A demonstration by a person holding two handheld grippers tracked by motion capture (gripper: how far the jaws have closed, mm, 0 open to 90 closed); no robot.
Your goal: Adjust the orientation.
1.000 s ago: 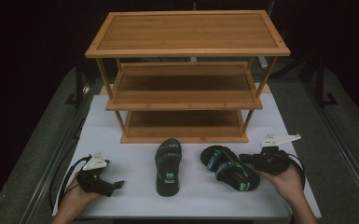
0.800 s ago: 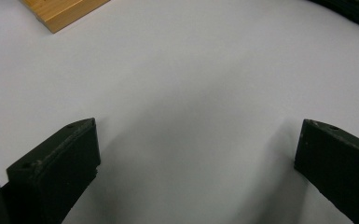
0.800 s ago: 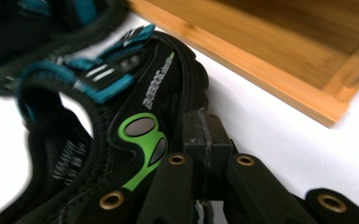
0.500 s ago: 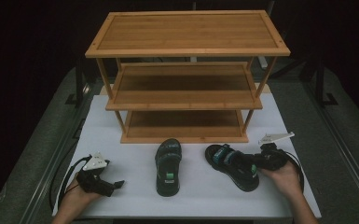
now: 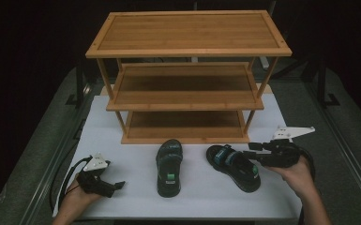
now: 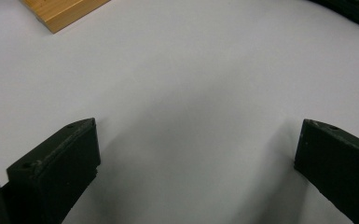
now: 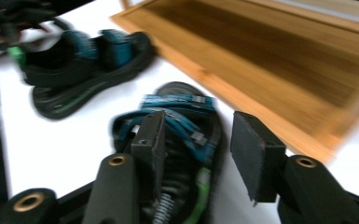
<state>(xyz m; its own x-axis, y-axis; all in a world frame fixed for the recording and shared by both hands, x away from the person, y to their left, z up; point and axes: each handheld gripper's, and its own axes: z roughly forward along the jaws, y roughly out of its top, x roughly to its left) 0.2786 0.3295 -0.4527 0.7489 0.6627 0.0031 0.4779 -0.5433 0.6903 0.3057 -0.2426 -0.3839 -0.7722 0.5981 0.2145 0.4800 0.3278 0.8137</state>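
Your right tool [image 5: 255, 151] has just been opening: its jaws now stand partly apart, and the right sandal [image 5: 232, 166] lies below and between them in the right gripper view, with no pad pressing on it. One second ago this sandal lay tipped and twisted beside the tool; now it rests sole-down on the desk [image 5: 206, 201], toe toward the rack. Read this as a release, with the pair set upright. Beyond the right tool's tips lies the left sandal [image 5: 169, 166], also sole-down. Your left tool [image 5: 115, 186] rests idle, jaws wide and empty over bare desk. Farthest stands the bamboo shoe rack [image 5: 187, 79], its shelves bare. A green heel patch [image 5: 169, 176] marks each sandal; its writing is too small to read.
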